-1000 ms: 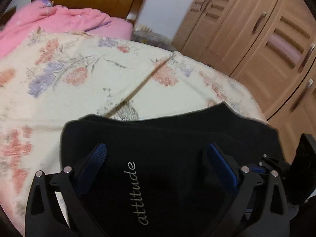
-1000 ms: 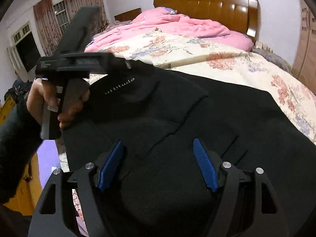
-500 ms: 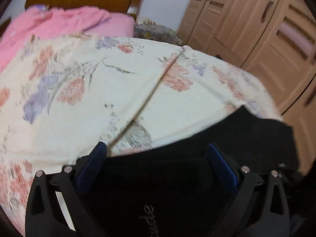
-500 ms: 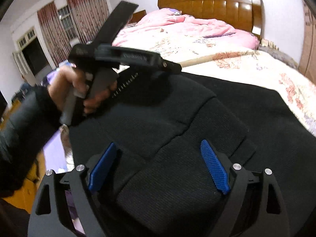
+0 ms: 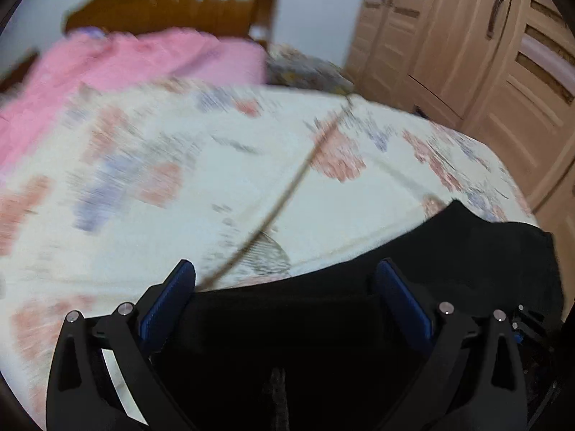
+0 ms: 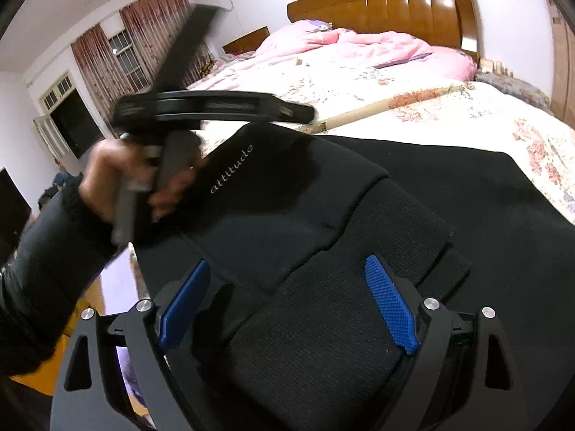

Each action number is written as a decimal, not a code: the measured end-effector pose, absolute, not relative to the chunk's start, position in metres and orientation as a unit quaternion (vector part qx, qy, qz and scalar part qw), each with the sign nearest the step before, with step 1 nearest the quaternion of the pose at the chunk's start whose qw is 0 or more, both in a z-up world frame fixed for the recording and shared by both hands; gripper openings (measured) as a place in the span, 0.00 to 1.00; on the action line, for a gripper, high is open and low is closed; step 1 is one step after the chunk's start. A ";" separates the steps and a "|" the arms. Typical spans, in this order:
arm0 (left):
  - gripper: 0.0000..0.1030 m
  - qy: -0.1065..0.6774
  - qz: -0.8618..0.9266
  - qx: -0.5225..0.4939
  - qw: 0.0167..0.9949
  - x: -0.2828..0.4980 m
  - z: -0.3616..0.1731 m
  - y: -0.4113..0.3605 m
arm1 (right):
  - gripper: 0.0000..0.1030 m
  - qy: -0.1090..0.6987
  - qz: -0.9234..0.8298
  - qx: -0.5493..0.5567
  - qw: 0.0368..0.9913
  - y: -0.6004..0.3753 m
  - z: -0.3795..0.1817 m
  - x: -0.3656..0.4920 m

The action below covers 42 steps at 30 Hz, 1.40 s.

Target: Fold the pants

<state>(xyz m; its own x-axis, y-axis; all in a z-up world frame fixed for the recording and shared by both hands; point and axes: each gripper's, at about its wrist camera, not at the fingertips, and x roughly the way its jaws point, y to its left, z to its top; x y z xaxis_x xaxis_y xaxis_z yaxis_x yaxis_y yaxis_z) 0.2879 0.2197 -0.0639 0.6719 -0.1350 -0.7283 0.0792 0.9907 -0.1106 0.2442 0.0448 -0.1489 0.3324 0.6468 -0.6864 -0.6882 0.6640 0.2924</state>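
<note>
The black pants (image 6: pixel 323 222) lie folded on the floral bed, with the word "attitude" in grey on the near left part. In the left wrist view the pants (image 5: pixel 467 251) fill the bottom right. My left gripper (image 5: pixel 287 287) is open and empty, hovering above the pants' far edge. It shows from the side in the right wrist view (image 6: pixel 215 107), held in a hand above the pants' left end. My right gripper (image 6: pixel 287 294) is open and empty, just above the thick folded layers near me.
The floral bedsheet (image 5: pixel 179 179) spreads beyond the pants. A pink quilt (image 6: pixel 359 46) and wooden headboard (image 6: pixel 388 3) stand at the far end. A wooden wardrobe (image 5: pixel 485 54) stands to the right of the bed. The bed's near edge drops to the floor (image 6: pixel 111 280) at the left.
My left gripper has lifted up and back off the pants, so less black cloth shows in its view. The right gripper has stayed open over the folded layers.
</note>
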 end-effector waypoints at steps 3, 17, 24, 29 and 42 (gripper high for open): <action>0.98 0.371 -0.027 -0.023 0.928 0.246 -0.044 0.207 | 0.85 0.413 0.349 -0.044 0.840 0.042 -0.138 0.234; 0.98 0.315 0.039 -0.010 0.948 0.121 -0.071 0.192 | 0.86 0.340 0.239 0.038 0.909 -0.088 -0.095 0.123; 0.98 0.277 -0.018 0.027 0.960 0.086 -0.063 0.127 | 0.87 0.325 0.117 0.283 0.895 -0.279 -0.125 0.068; 0.99 0.317 -0.015 0.027 0.948 0.101 -0.098 0.107 | 0.86 0.335 0.084 0.296 0.890 -0.311 -0.134 0.088; 0.99 0.351 -0.034 0.002 0.936 0.109 -0.106 0.122 | 0.86 0.424 0.056 0.338 0.839 -0.329 -0.160 0.130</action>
<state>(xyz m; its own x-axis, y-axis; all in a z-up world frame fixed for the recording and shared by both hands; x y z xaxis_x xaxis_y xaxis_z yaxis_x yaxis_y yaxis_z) 0.1094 0.1222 -0.1061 0.7509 -0.0632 -0.6573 0.0655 0.9976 -0.0210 0.1304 -0.3287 -0.1602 0.6350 0.3798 -0.6728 0.1921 0.7659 0.6136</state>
